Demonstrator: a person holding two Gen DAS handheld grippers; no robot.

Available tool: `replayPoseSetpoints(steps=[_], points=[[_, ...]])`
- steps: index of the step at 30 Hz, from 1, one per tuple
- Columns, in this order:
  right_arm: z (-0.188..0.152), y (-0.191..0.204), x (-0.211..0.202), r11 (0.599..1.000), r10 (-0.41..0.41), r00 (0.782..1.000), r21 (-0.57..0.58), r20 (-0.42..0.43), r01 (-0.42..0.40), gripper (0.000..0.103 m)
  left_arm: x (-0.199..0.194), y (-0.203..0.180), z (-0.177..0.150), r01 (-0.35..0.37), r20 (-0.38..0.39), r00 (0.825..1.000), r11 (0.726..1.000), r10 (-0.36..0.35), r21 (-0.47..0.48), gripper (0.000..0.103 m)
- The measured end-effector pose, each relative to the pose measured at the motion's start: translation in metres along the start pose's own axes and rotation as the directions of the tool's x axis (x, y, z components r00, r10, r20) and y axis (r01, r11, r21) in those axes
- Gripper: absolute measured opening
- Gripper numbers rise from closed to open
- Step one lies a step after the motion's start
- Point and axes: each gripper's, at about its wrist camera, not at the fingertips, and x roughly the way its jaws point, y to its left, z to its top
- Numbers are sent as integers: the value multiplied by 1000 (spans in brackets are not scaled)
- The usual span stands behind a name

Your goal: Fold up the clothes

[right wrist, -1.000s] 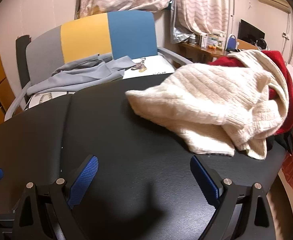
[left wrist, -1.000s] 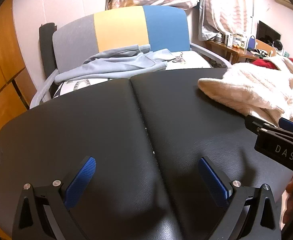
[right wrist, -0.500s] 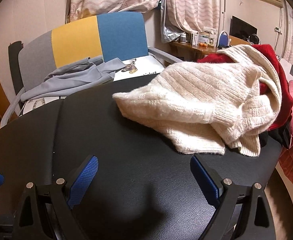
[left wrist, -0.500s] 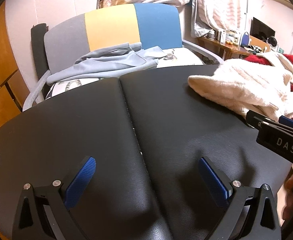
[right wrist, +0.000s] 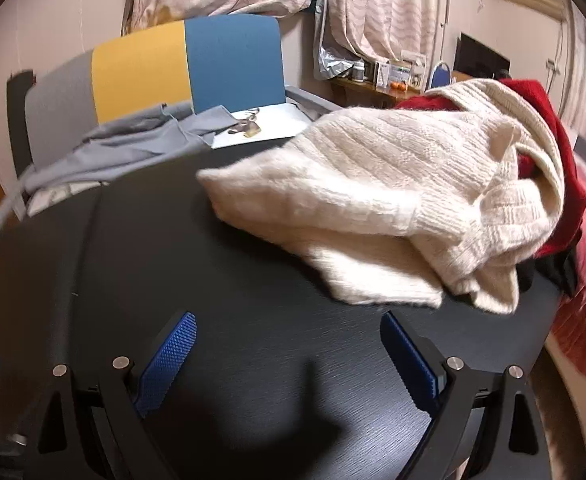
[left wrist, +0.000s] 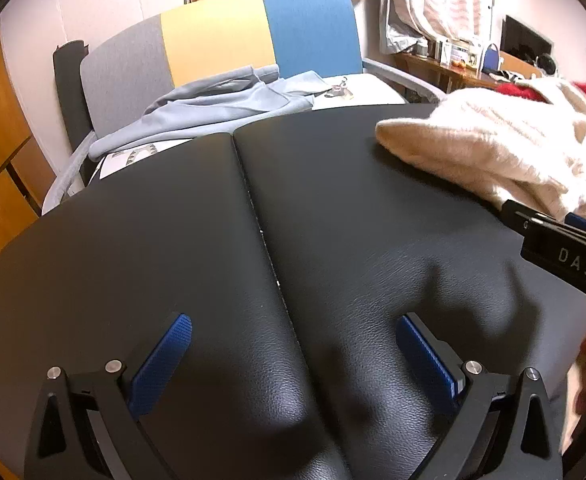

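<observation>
Both claws are spread wide with nothing in them: left claw [left wrist: 293,332] over the bare black worktop [left wrist: 353,208]. Right claw [right wrist: 289,330] hovers near the crumpled cream sweater [right wrist: 373,184], not touching it.

Your right wrist view is smeared by motion, so the cream sweater [right wrist: 393,184] and the grey garment [right wrist: 133,140] on the chair lose their edges. The red garment [right wrist: 541,120] lies mostly hidden under the sweater, and something black beneath it is too covered to identify. In your left wrist view the right gripper [left wrist: 565,252] is cut off by the frame, its fingers out of sight, and the sweater [left wrist: 493,148] runs off the right edge. Items on the far desk [right wrist: 389,80] are too small to tell.
</observation>
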Motion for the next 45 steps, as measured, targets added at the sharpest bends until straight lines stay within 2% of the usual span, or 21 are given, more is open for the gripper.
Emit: replayPoseSetpoints(steps=[6,11,14,15,16,17,19,21,23,25,27,31,38,45], points=[[19,-27,30,989,-97,992,-108,77,105,89,12,12,-4,-30,-25,999,999,29,-12,103],[47,-30,56,963,-132,984,-222,119,156,67,14,19,-7,-34,-37,999,999,33,-35,103],[58,-27,81,940,-172,983,-286,70,185,59,15,22,-9,-38,-40,999,998,36,-45,103],[59,-29,92,942,-177,984,-285,31,179,54,15,23,-9,-40,-41,998,998,38,-48,103],[61,-33,103,950,-167,986,-269,-10,158,45,15,24,-10,-41,-43,998,998,39,-52,103],[63,-38,110,962,-142,989,-243,-44,127,34,16,25,-11,-42,-44,998,998,40,-55,103],[61,-49,122,986,-67,992,-158,-103,50,21,16,27,-11,-43,-46,998,997,40,-62,103],[58,-57,123,997,-8,993,-79,-116,-1,17,13,28,-12,-43,-42,998,997,41,-60,103],[54,-60,121,998,49,991,-30,-122,-53,8,13,31,-14,-44,-37,998,997,42,-60,103],[47,-55,111,993,119,985,-3,-122,-120,6,13,34,-17,-30,-38,999,998,27,-62,103],[40,-46,98,981,193,973,18,-123,-192,6,14,36,-19,-9,-45,999,998,6,-61,103],[17,-14,72,946,324,938,46,-126,-320,6,15,41,-26,-39,-46,998,997,36,-70,103],[-27,35,38,888,460,877,45,-140,-458,6,6,59,-41,-62,-30,998,995,60,-80,103],[-60,83,0,794,595,781,-14,-190,-608,6,7,84,-53,-44,-38,999,988,39,-149,103]])
